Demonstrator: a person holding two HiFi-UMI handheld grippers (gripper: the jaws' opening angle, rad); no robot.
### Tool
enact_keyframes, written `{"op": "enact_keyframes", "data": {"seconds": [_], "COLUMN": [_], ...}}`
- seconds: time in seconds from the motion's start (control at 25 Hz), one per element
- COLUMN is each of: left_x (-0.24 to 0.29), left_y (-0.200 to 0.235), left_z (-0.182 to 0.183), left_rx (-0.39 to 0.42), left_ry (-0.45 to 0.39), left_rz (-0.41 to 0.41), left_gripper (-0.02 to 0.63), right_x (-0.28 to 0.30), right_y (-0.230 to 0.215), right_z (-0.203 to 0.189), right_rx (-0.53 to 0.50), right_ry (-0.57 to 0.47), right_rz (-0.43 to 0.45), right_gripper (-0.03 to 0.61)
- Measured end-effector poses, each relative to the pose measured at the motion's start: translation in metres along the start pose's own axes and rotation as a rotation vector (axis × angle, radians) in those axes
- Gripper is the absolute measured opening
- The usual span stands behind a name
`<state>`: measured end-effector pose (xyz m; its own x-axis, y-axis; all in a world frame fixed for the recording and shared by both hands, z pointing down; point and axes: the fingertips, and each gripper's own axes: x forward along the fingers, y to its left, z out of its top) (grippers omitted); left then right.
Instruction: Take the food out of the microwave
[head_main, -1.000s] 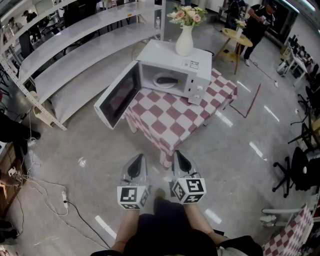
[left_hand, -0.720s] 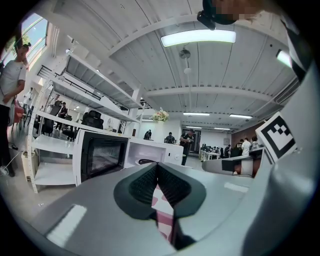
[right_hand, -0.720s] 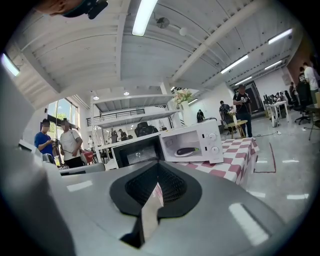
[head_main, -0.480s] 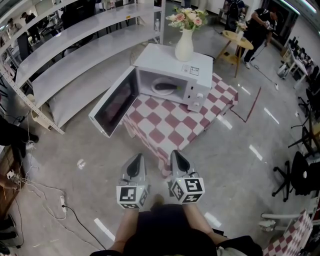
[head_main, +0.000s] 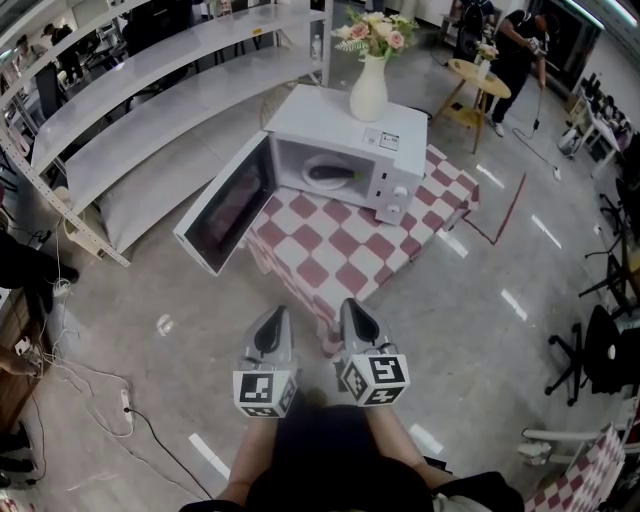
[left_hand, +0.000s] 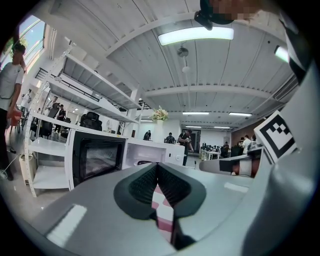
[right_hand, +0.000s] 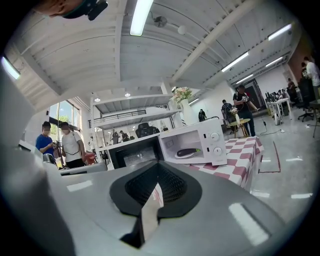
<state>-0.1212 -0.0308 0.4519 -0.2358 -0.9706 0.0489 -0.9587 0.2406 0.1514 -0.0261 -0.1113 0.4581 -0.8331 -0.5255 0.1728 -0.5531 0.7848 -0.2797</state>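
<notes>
You are edging nearer the table (head_main: 345, 245), left gripper (head_main: 273, 318) and right gripper (head_main: 354, 310) jaws together on nothing, bringing the food (head_main: 331, 173) in the open microwave (head_main: 385, 135) closer.

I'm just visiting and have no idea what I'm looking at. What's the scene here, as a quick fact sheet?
Setting: microwave on a table with a red-and-white checked cloth
Door: swung wide open
Food: dark, long item on a white plate inside the microwave, not yet taken out
On top: white vase of flowers
Left gripper: shut, empty, short of the table
Right gripper: shut, empty, beside the left one
</notes>
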Motion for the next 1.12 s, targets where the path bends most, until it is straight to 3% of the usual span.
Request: {"op": "enact_keyframes", "data": {"seconds": [0.64, 1.12], "left_x": [0.001, 0.042], "left_y": [-0.005, 0.007], "left_z": [-0.001, 0.0], "left_rx": [-0.013, -0.029], "left_ry": [0.01, 0.026], "left_rz": [-0.013, -0.084], "left_gripper": [0.008, 0.008], "right_x": [-0.002, 0.027], "right_y": [0.001, -0.011], "right_z": [0.0, 0.008], "right_rx": [0.002, 0.002], "right_ry": [0.004, 0.0], "right_rz": [-0.007, -0.068], "right_gripper": [0.0, 0.0]}}
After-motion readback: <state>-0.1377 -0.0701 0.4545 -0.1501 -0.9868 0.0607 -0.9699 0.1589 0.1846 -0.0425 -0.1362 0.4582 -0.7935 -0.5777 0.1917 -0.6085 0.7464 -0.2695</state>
